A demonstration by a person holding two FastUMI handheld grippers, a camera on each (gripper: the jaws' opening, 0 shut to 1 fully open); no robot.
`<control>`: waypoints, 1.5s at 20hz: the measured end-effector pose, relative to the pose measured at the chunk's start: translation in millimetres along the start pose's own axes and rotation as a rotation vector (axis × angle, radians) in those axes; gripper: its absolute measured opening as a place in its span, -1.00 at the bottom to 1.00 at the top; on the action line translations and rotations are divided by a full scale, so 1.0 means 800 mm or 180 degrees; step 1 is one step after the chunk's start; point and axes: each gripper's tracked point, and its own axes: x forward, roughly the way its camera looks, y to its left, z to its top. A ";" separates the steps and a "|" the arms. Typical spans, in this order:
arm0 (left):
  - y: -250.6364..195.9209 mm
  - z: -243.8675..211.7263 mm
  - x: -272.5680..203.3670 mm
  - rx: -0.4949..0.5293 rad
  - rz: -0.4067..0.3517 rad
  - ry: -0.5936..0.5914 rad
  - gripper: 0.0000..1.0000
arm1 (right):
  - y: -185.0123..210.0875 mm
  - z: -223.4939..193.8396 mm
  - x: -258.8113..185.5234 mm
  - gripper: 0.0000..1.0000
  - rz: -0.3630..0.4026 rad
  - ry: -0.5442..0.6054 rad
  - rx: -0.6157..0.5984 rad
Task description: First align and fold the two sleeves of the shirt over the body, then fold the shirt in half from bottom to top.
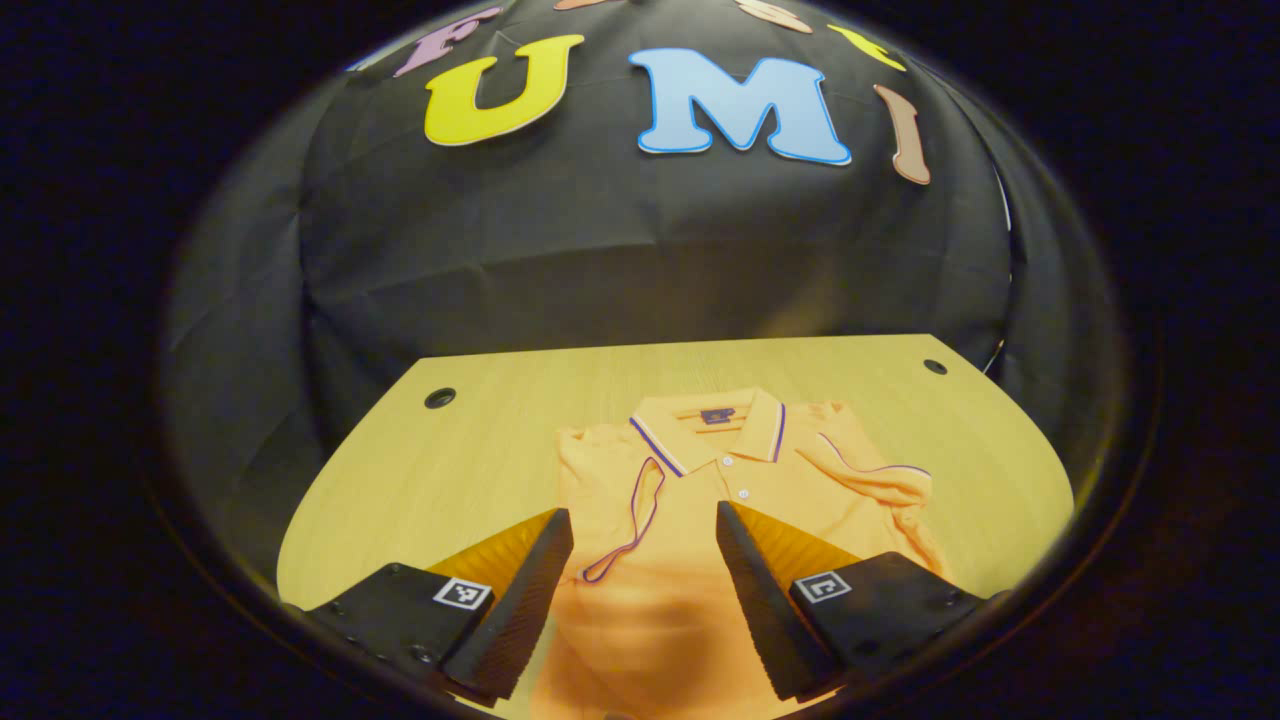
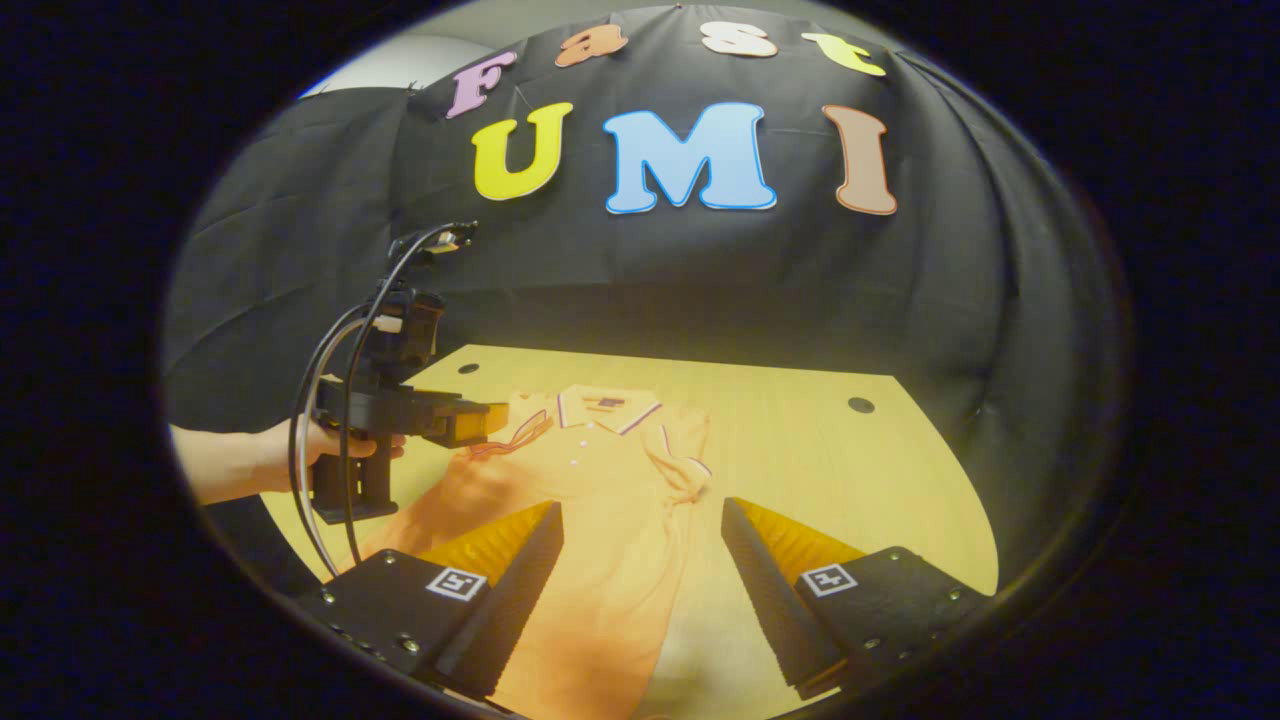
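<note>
An orange polo shirt [image 1: 700,500] is lying face up on the wooden worktop [image 1: 480,440], collar [image 1: 712,430] pointing toward the black cloth wall and hem toward the person. Both short sleeves are lying folded in over the chest: one sleeve [image 1: 625,500], with its dark-trimmed cuff, is resting just beside the button placket, and the other sleeve [image 1: 870,470] is lying across the opposite side of the collar, a little bunched. Judging from this, the sleeve stage is looking close to finished and the bottom-to-top fold is probably the step in hand. To do it well, each tool should be pinching one hem corner, well apart from the other, lifting both together and carrying them evenly toward the collar, so the lower edge is landing square on the shoulders and the tucked sleeves are not being dragged out; the bunched sleeve may be worth flattening first. The left tongs [image 1: 640,580] are hovering above the shirt's body below the collar, their fingers spread wide with cloth showing between them, gripping nothing. In the right gripper view, the right tongs [image 2: 640,580] are likewise gaping wide over the lower side of the shirt [image 2: 610,500], carrying nothing; whether either is touching the fabric I cannot tell. That view is also showing a hand [image 2: 300,450] holding the left tool beside the collar end of the shirt.
</note>
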 end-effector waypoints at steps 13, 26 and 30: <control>0.009 -0.072 -0.169 0.0279 -0.0548 -0.0199 0.88 | 0.041 -0.081 -0.071 0.93 -0.0659 0.0252 0.0445; 0.083 -0.226 -0.274 0.0219 -0.0642 0.0227 0.92 | 0.077 -0.197 -0.120 0.96 -0.0867 0.0848 0.0550; 0.090 -0.261 -0.292 0.0216 -0.0634 0.0349 0.88 | 0.070 -0.230 -0.114 0.96 -0.0872 0.1050 0.0478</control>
